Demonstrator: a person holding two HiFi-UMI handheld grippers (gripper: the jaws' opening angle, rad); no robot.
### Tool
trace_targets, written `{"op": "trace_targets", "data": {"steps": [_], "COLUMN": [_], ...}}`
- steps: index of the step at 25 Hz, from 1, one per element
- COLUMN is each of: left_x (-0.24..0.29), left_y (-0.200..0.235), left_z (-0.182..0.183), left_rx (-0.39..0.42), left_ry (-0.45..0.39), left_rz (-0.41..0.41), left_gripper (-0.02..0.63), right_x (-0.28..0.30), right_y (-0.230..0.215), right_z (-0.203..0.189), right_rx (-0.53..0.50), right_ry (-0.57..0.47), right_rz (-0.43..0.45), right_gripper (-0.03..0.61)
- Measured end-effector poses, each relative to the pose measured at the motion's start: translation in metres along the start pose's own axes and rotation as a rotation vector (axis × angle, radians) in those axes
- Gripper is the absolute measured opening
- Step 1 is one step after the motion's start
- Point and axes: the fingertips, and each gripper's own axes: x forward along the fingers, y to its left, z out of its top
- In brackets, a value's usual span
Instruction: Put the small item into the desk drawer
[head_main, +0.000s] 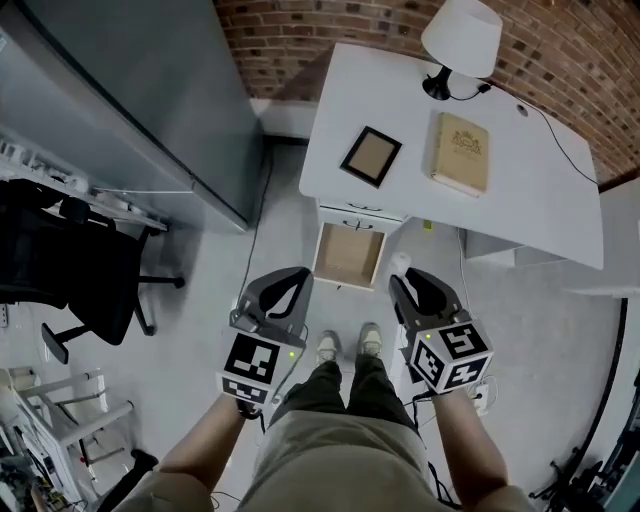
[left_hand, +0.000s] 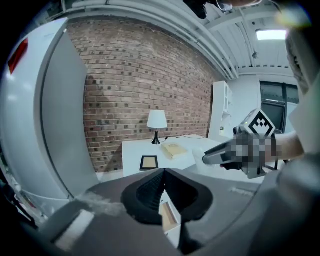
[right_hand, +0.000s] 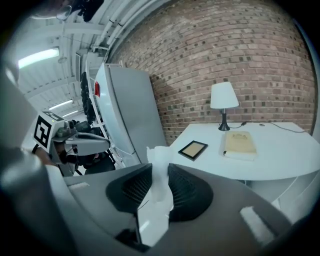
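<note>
Clearly, rt view: item (right_hand: 158, 156) in tool (right_hand: 159, 167)

Left tongs (left_hand: 164, 173): we note the dark ribbed pads meeting at the tips, with nothing between them. Below them we see an open drawer (left_hand: 170, 216), wooden inside, under the front edge of the white table (left_hand: 132, 155).

On the table:
- a lamp (left_hand: 156, 125) at the far edge, by the brick wall (left_hand: 135, 85)
- a tan book (left_hand: 173, 149) just in front of the lamp
- a dark picture frame (left_hand: 149, 162) near the front edge, left of the book

Right tongs (left_hand: 206, 159) reach in from the right, marker cube (left_hand: 261, 125) on top, a small white item (left_hand: 199, 153) at their tips. A grey cabinet (left_hand: 55, 125) fills the left.
</note>
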Motion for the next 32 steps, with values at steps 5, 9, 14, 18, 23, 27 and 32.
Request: {"op": "trace_targets", "data": {"steps": [5,9,14,18,23,27,32], "left_x": [0.046,0.079,0.122,0.154,0.195,0.220,0.248], "left_y": [0.016,0.020,0.019,0.024,0.032,0.033,0.030], "left_z": [-0.034,-0.071,-0.123,-0.168,-0.228,-0.275,-0.336], "left_rx": [-0.046,-0.083,-0.110,-0.146,-0.202,-0.210,-0.192], "left_ry": [0.057,0.100,0.144,0.168,0.194,0.213,0.244], "left_rz": [0.027,0.028,0.025,0.044,0.054,0.043,0.023], "left_gripper": [0.003,0.003,0.003,0.003,0.003,0.003,0.003], "right_x": [0.048,0.086,0.135,0.174,0.218,0.245,0.277], "right_y": [-0.035,-0.062,-0.089,-0.100,-0.116,-0.126,-0.141], "right_z": [-0.038,-0.071,-0.119,-0.163,-0.226,-0.274,-0.337], "right_rx": [0.025,0.008,0.012,-0.020,-0.072,-0.125,-0.167], "right_ry": [0.087,0.159,0.233,0.298,0.382,0.438,0.501], "right_rz": [0.016,0.037,0.071,0.098,0.113,0.121,0.121], "right_gripper": [0.106,0.106,0.106,0.106,0.106,0.106,0.107]}}
